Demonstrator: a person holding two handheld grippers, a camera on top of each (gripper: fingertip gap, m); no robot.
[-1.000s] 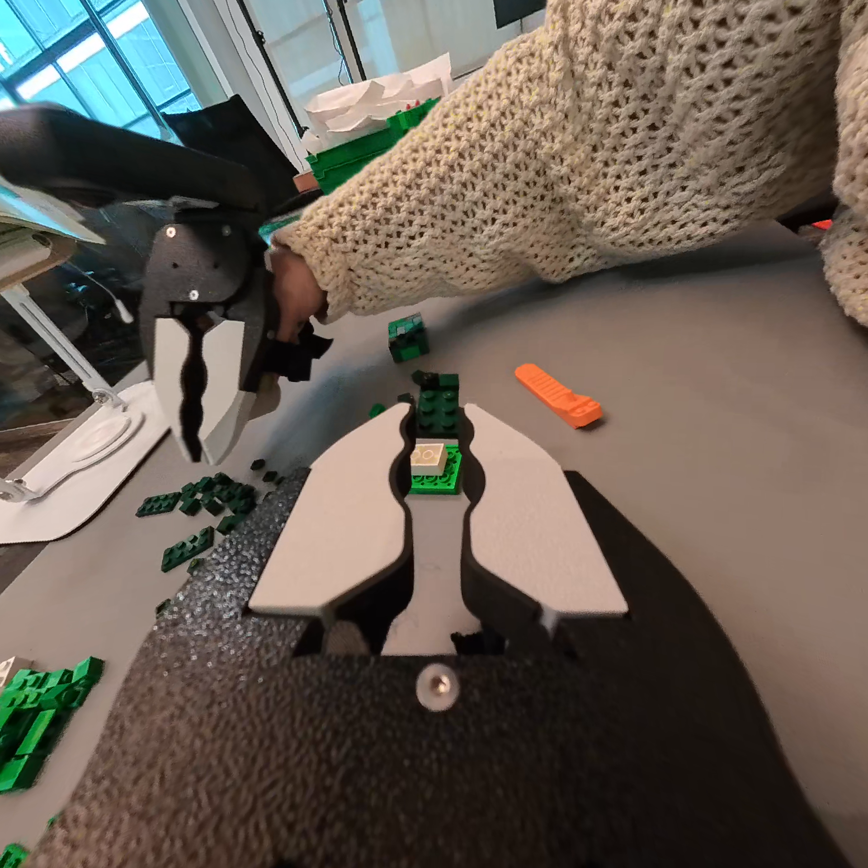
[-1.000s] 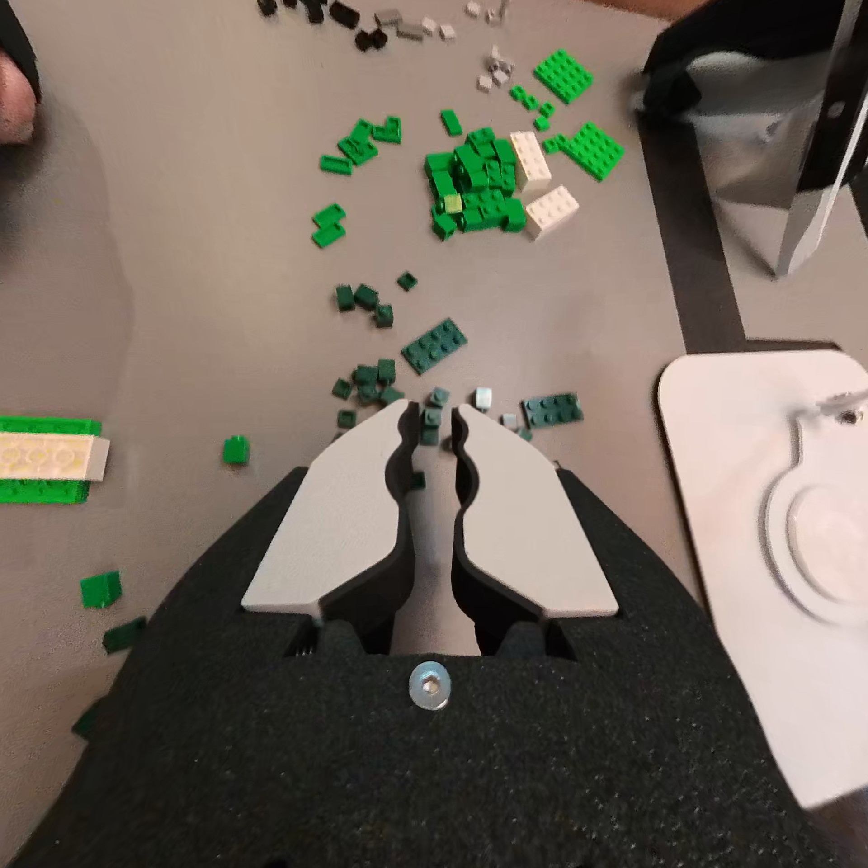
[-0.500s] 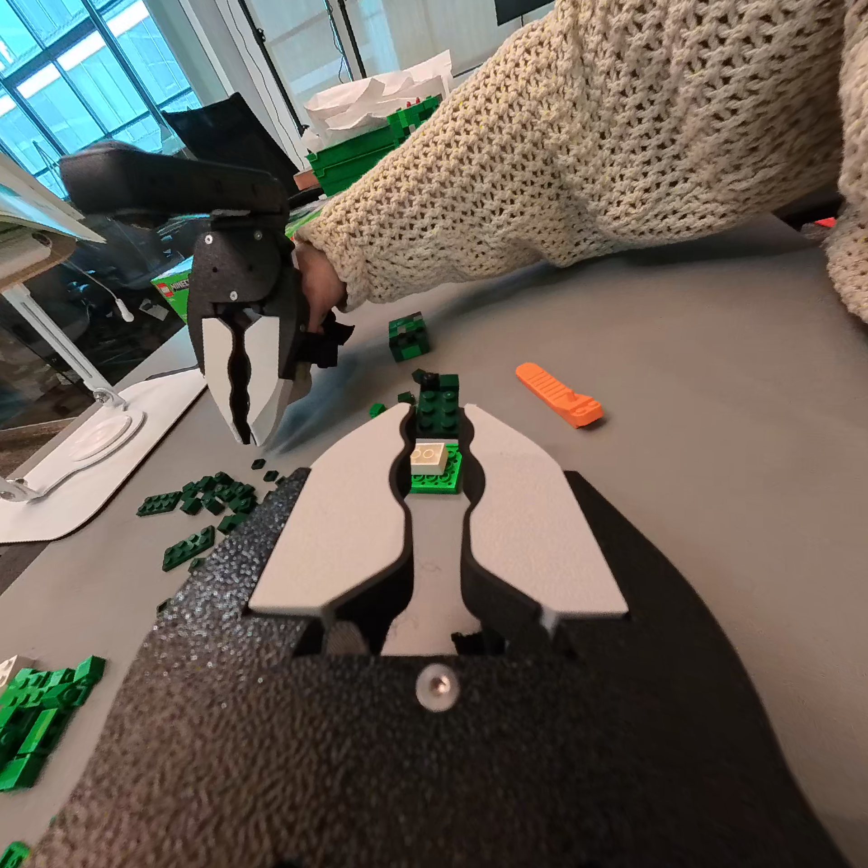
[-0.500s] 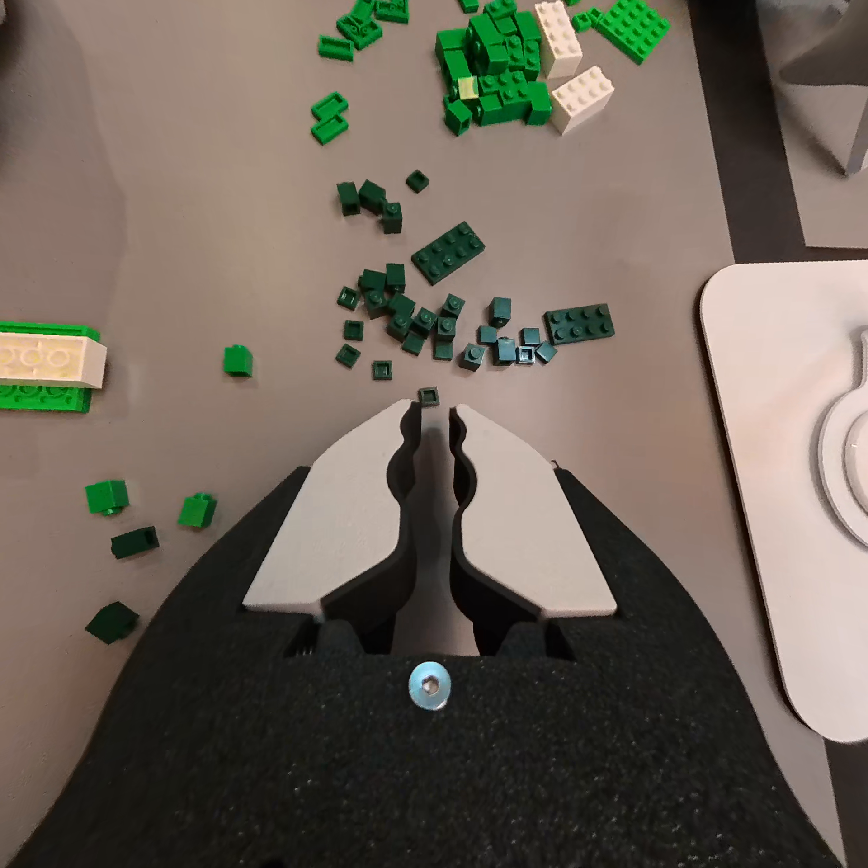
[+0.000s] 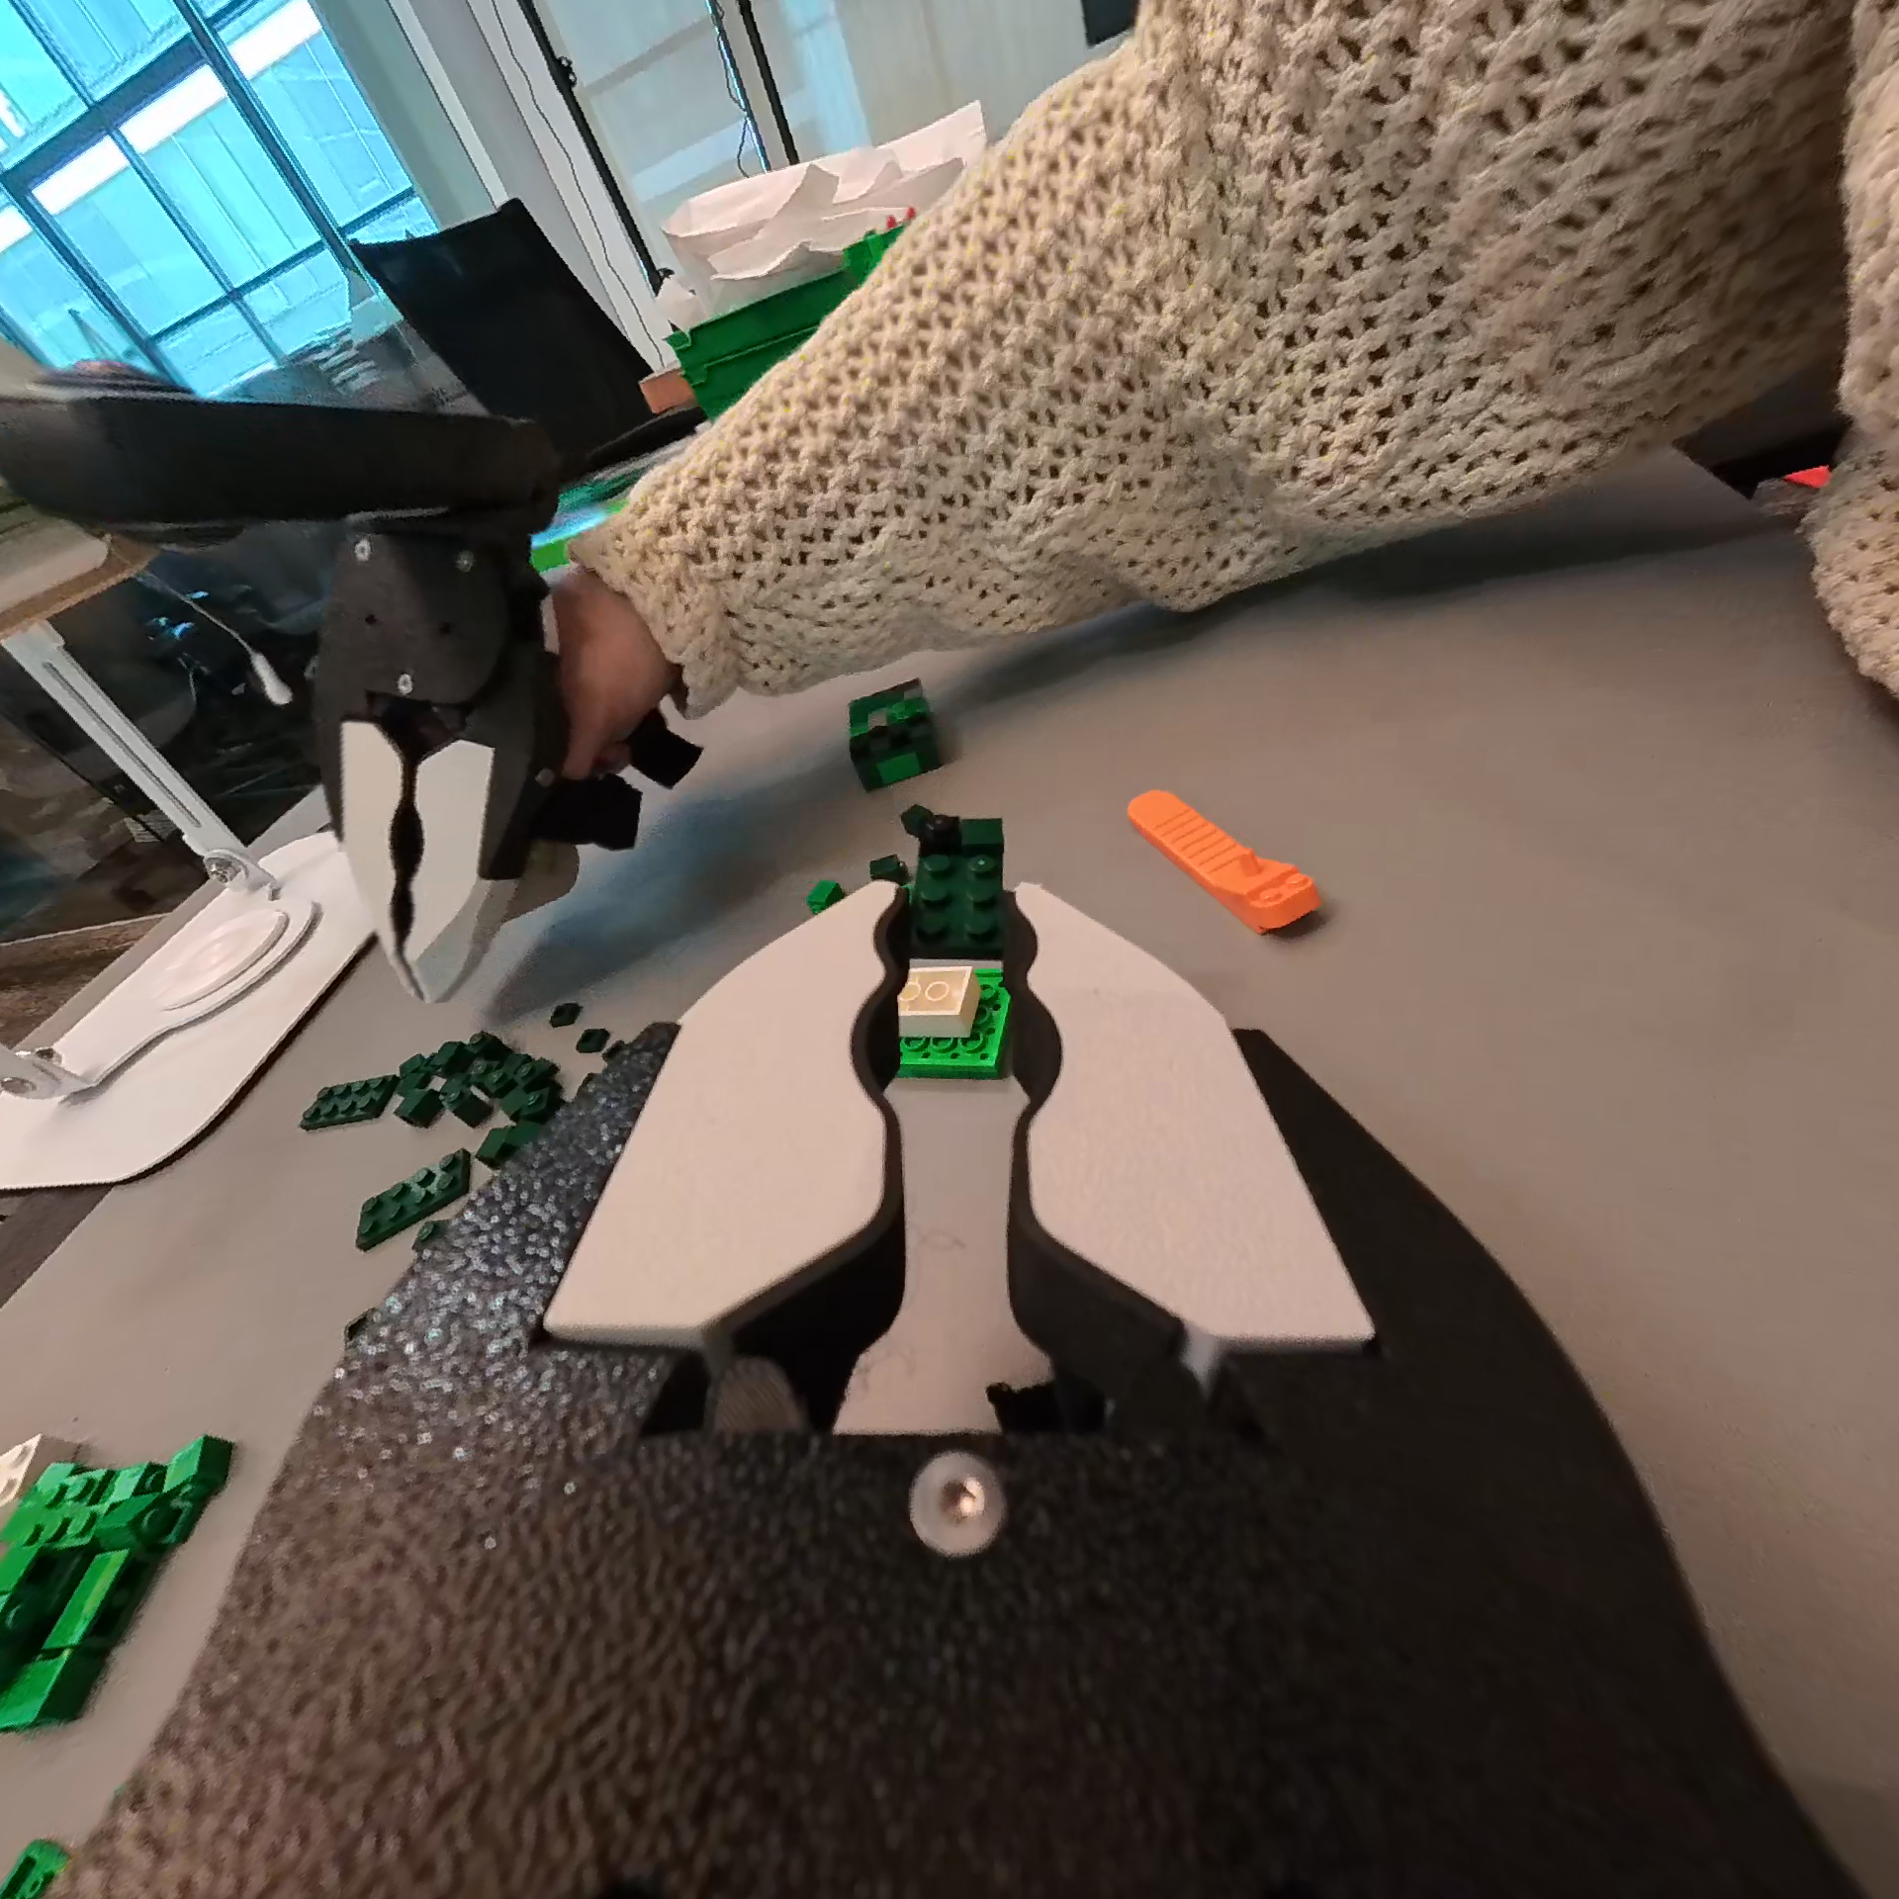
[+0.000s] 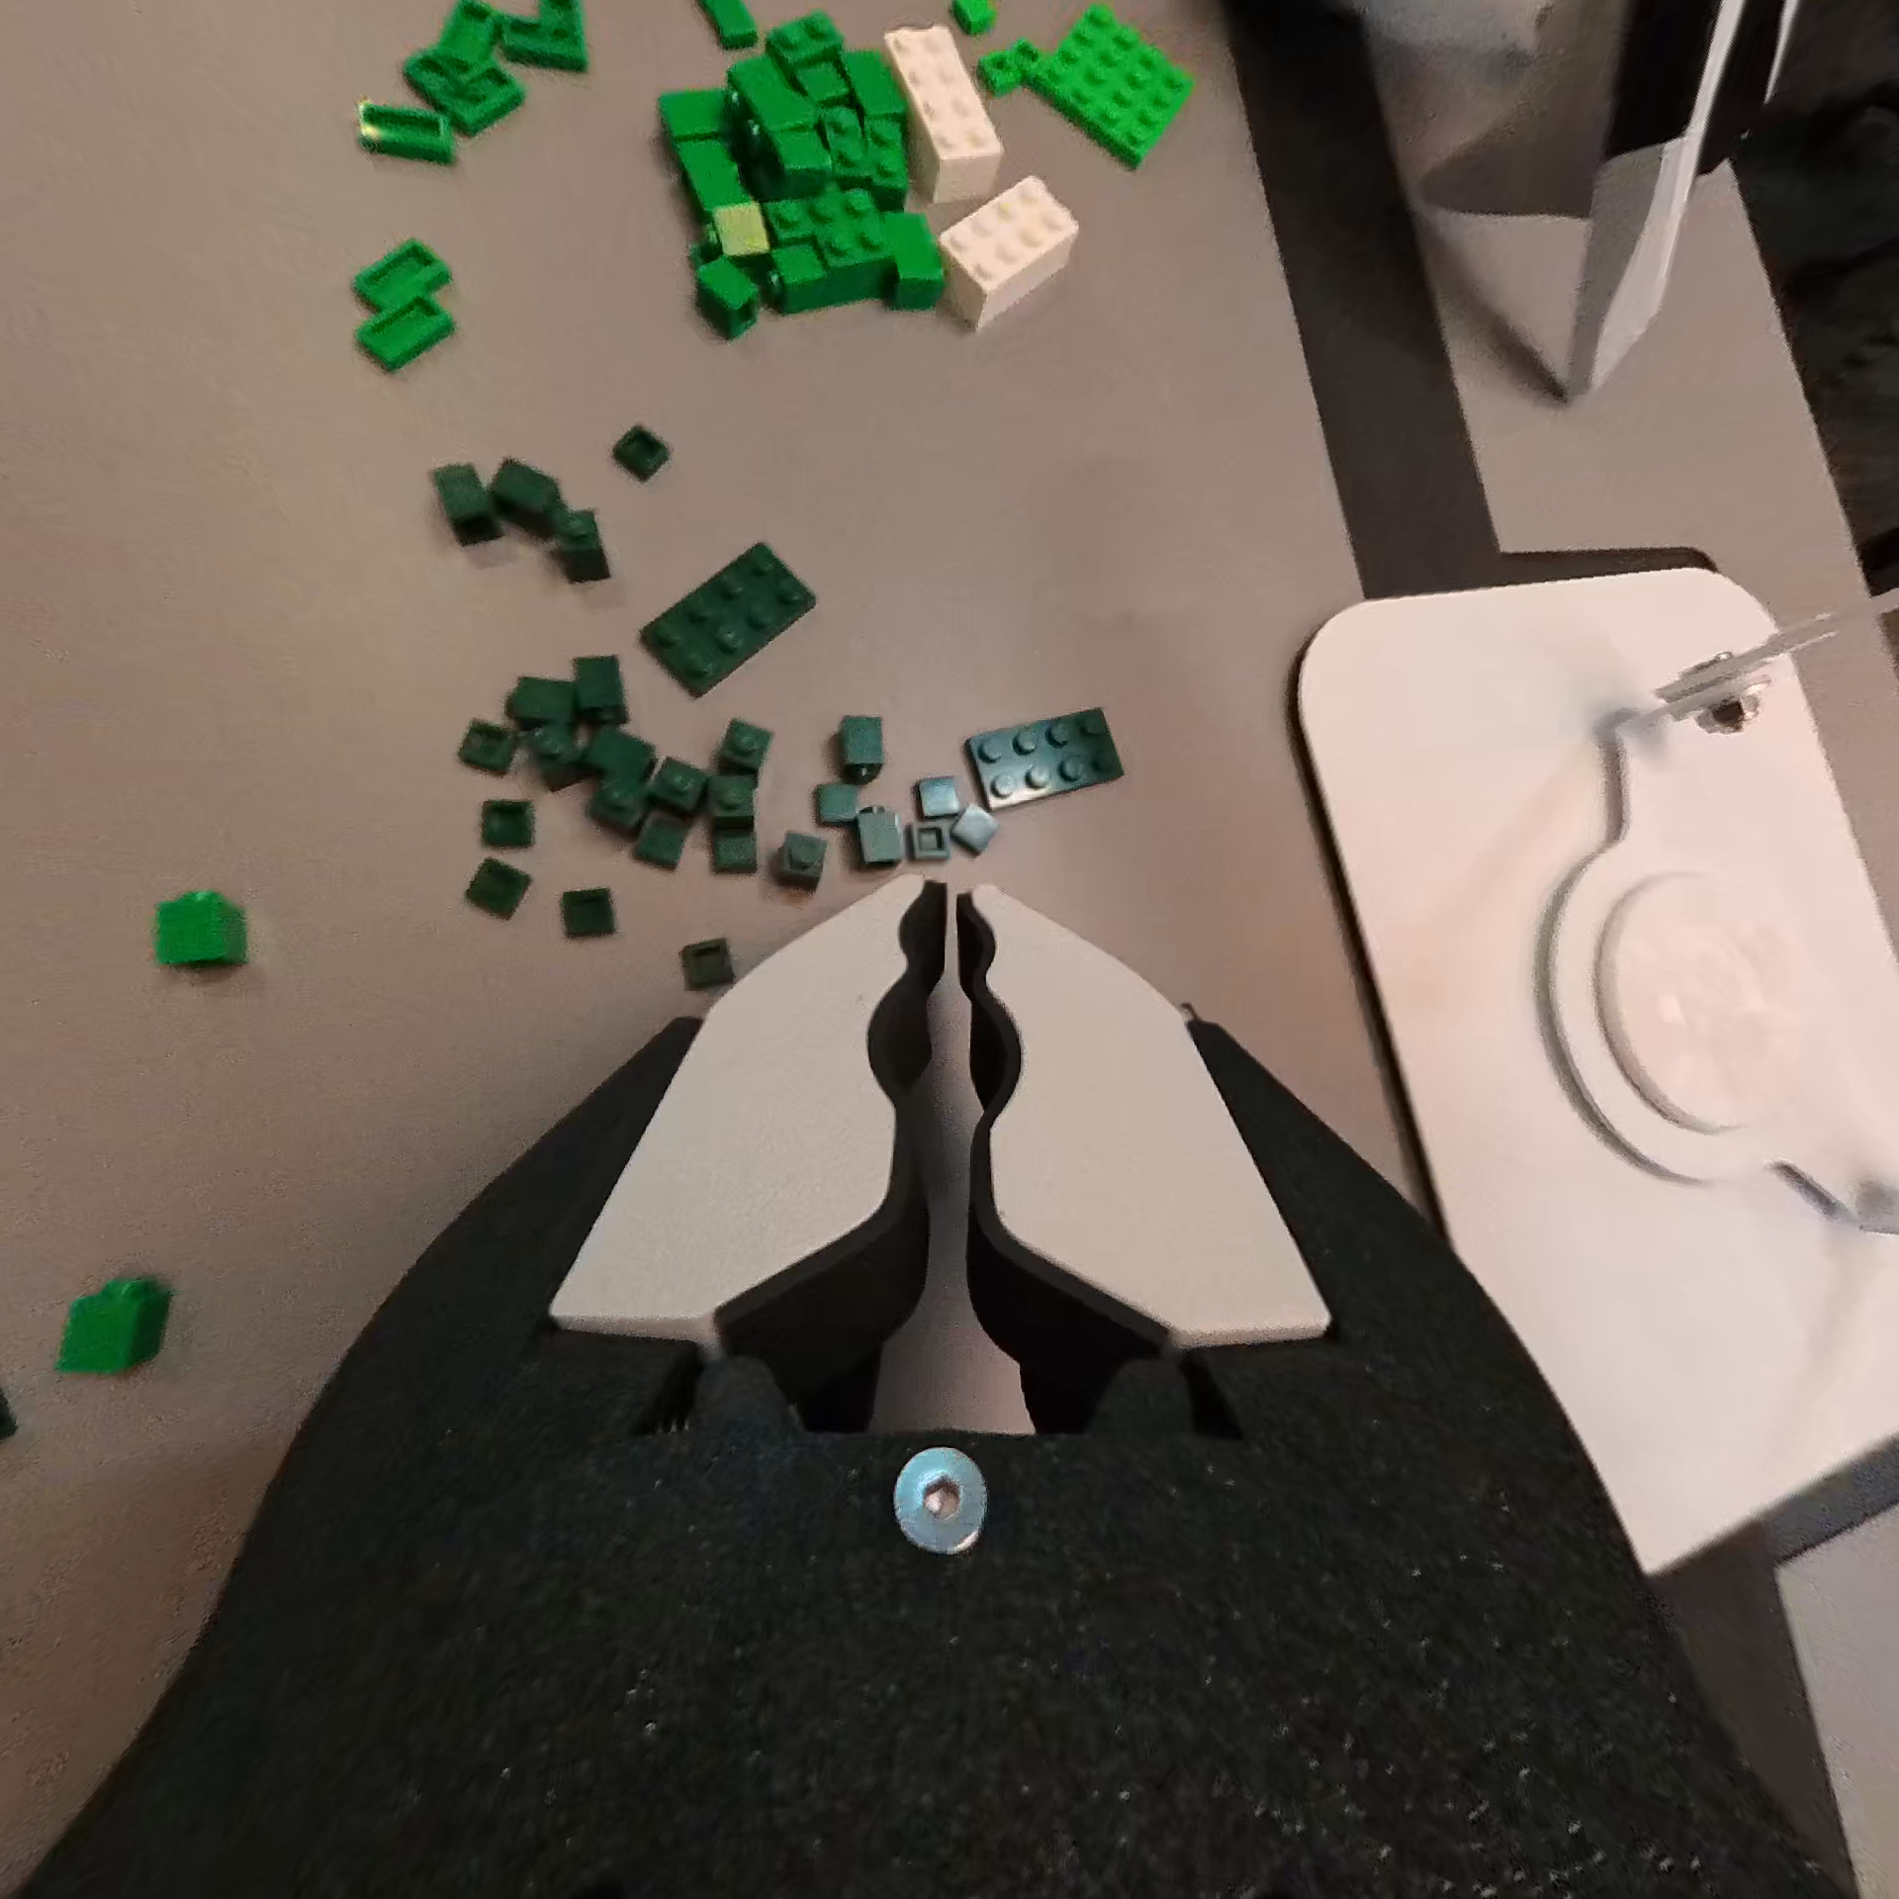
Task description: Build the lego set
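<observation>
An office or lab workspace. In the left wrist view, tall grid-paned windows [image 5: 154, 195] fill the 10 o'clock corner, with a black office chair [image 5: 514, 308] just beside them and a green box heaped with crumpled paper [image 5: 822, 226] at 12 o'clock. A plain grey counter [image 5: 1490, 771] carries a white stand base [image 6: 1603, 1028].

Grey table [image 5: 1490, 1079] fills both views. White rounded base plate [image 6: 1603, 1028] with raised round disc lies at table's right edge in right wrist view; same plate [image 5: 154, 1038] far left in left wrist view. Thin white post [image 5: 123, 740] rises from it. Crumpled white paper [image 5: 822, 221] sits far back. Large windows [image 5: 154, 185] behind, far left. Cream knit sleeve [image 5: 1233, 391] crosses above table.
</observation>
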